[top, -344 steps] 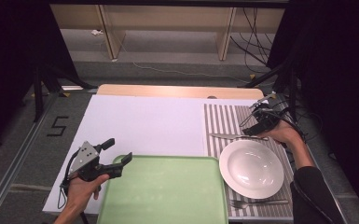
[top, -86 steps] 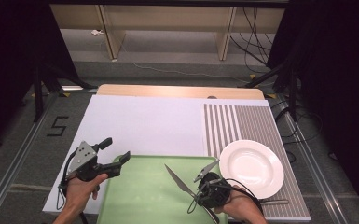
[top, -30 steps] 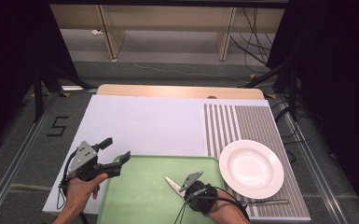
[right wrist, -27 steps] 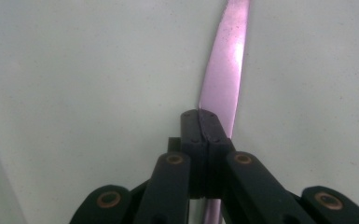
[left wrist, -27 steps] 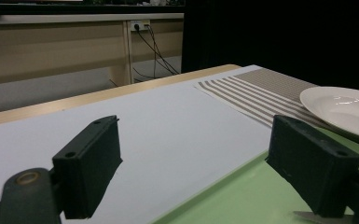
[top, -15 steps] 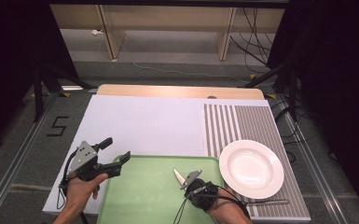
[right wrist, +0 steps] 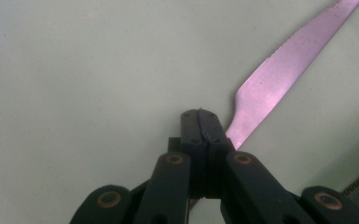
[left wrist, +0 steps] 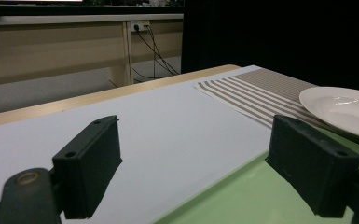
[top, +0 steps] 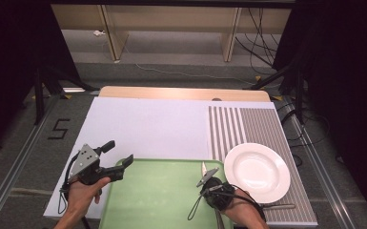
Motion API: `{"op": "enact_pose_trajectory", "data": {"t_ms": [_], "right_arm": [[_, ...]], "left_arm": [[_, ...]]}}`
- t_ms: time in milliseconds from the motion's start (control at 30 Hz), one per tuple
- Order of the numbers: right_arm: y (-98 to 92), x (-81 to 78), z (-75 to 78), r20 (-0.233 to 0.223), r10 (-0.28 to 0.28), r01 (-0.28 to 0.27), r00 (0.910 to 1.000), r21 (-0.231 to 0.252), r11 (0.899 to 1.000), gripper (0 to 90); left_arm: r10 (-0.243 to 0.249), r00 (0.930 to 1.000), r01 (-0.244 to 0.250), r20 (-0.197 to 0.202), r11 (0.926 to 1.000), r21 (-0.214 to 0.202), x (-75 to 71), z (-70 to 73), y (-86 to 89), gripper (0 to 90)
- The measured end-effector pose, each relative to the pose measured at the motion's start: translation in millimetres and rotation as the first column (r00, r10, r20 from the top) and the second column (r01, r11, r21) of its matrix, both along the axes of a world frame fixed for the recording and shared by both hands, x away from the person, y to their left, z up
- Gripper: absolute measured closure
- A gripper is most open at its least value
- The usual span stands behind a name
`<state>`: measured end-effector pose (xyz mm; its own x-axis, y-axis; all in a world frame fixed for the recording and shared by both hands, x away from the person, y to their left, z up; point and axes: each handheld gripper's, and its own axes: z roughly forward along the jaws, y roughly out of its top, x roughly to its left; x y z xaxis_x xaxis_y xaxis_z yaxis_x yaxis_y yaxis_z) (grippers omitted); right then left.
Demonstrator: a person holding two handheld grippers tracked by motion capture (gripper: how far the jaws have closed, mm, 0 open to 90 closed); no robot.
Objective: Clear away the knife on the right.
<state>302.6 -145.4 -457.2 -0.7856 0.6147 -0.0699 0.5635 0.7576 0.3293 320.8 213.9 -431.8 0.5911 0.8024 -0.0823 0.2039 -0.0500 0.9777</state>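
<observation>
A green tray lies at the table's near edge. My right gripper hangs over the tray's right part, shut on a table knife whose blade pokes out toward the far side. In the right gripper view the jaws are pressed together, and the serrated blade runs up and right above the tray. At the tray's left corner my left gripper is open with nothing between its pads.
A white plate sits on a striped placemat right of the tray. A metal utensil lies on the mat near the plate's front. The plate also appears in the left gripper view. White table surface stretches beyond the tray.
My right gripper has carried the knife to the right across the tray, closer to the plate. The left gripper has stayed put and open.
</observation>
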Motion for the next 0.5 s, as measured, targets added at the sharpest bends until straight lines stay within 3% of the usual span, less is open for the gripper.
{"op": "enact_pose_trajectory", "data": {"t_ms": [200,500], "right_arm": [[-8.8,-1.2,1.4,-0.023,-0.035,0.035,0.9991,-0.01,0.999,90.0],[-18.7,-1.8,1.7,-0.033,-0.041,0.041,0.9986,-0.006,0.999,90.0]], "left_arm": [[0.0,1.0,0.0,-0.001,1.0,0.001,0.2,-0.1,0.2,16.5],[0.0,1.0,0.0,0.0,1.0,0.002,0.0,0.0,-0.1,16.5]]}}
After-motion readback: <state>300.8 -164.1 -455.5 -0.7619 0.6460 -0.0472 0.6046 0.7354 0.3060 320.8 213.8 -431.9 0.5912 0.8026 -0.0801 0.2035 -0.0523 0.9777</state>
